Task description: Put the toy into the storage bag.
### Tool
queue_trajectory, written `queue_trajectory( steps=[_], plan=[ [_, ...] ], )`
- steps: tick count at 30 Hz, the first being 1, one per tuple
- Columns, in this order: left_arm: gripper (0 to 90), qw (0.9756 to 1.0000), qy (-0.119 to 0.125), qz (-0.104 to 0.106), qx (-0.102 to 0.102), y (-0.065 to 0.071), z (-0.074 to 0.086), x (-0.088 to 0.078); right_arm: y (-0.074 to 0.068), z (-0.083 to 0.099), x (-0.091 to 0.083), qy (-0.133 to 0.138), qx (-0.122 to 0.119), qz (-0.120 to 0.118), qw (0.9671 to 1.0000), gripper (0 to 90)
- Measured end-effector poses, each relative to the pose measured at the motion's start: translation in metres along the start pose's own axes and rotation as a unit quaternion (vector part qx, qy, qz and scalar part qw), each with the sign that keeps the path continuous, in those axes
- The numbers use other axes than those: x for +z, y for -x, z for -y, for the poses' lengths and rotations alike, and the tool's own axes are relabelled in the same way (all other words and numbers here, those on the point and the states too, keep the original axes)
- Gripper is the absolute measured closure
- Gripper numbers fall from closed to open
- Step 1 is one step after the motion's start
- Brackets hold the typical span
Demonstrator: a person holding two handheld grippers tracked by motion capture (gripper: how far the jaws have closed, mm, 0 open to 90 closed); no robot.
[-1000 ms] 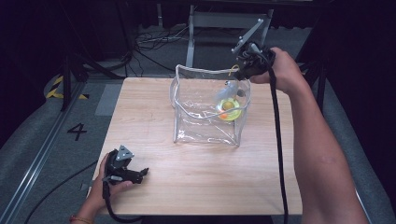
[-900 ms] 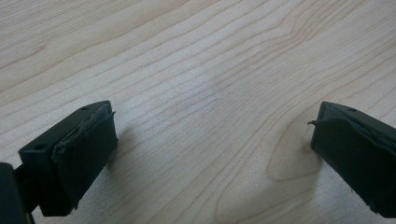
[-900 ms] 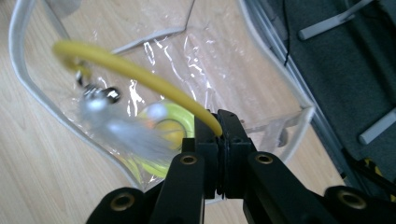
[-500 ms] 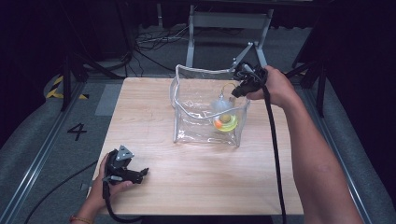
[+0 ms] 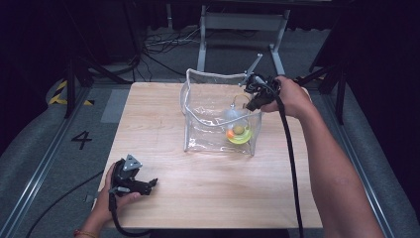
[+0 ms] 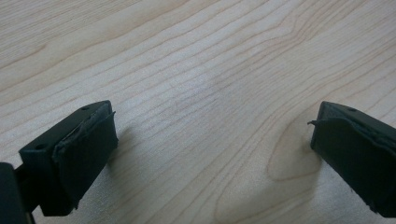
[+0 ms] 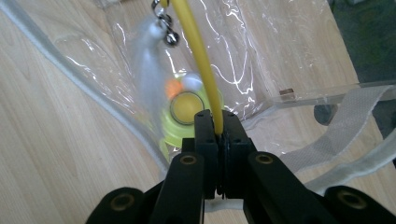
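1. I hold two grippers, one in each hand, over one wooden table (image 5: pixel 208 198).
2. My right gripper (image 7: pixel 218 133) has its two jaws pressed together on one thin yellow wand (image 7: pixel 198 56); the wand rises out from between the jaw tips and runs up out of the right gripper view.
3. From above, that right gripper (image 5: pixel 253 95) sits at the far right top edge of one clear plastic bag (image 5: pixel 208 116), with my right hand (image 5: pixel 289 96) behind it and its black cable trailing down along my forearm.
4. The bag stands open near the middle of the table, toward the far side. Its white webbing strap (image 7: pixel 345 126) lies just beside my right jaws, at the right of the right gripper view.
5. Inside the bag, at its lower right corner, lies one yellow-green round toy (image 5: pixel 239 135) with one orange ball (image 5: pixel 230 133) touching its left side. In the right gripper view the toy (image 7: pixel 184 112) has a round disc at its centre.
6. One pale feathery tuft (image 7: pixel 149 70) hangs by the wand, with one small metal bell (image 7: pixel 171 39) on a clasp near the top; it is blurred, so I cannot make out finer detail.
7. My left gripper (image 5: pixel 141 184) rests on the near left corner of the table in my left hand (image 5: pixel 106 201), well apart from the bag.
8. Its two jaws stand wide apart with nothing between them, just bare wood grain and one knot (image 6: pixel 292 156).
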State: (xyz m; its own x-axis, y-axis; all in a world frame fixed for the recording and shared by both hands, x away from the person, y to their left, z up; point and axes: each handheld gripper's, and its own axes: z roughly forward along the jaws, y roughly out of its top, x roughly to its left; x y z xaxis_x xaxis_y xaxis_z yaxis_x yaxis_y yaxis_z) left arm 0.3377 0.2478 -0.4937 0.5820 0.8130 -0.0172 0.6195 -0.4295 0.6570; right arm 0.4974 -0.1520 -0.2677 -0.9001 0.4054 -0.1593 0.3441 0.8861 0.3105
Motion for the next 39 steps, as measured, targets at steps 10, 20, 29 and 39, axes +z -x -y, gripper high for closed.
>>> queue_trajectory(
  steps=[10, 20, 29, 39],
  plan=[
    [0.8, 1.0, 0.0, 0.0, -0.001, 0.0, 0.0, 0.0, -0.001, 0.001, -0.008, 0.017, -0.004, 0.0, 0.9999, 89.0],
    [0.8, 1.0, 0.0, 0.0, 0.0, 0.0, 0.0, 0.0, -0.004, 0.004, -0.013, 0.031, -0.002, 0.002, 0.9995, 87.2],
    [0.8, 1.0, 0.0, 0.0, -0.001, 0.0, 0.0, 0.0, -0.005, 0.004, -0.013, 0.037, -0.005, 0.003, 0.9993, 83.2],
    [0.8, 1.0, 0.0, 0.0, -0.001, 0.0, 0.0, 0.0, -0.007, 0.005, -0.017, 0.059, 0.007, 0.022, 0.998, 70.4]
  ],
)
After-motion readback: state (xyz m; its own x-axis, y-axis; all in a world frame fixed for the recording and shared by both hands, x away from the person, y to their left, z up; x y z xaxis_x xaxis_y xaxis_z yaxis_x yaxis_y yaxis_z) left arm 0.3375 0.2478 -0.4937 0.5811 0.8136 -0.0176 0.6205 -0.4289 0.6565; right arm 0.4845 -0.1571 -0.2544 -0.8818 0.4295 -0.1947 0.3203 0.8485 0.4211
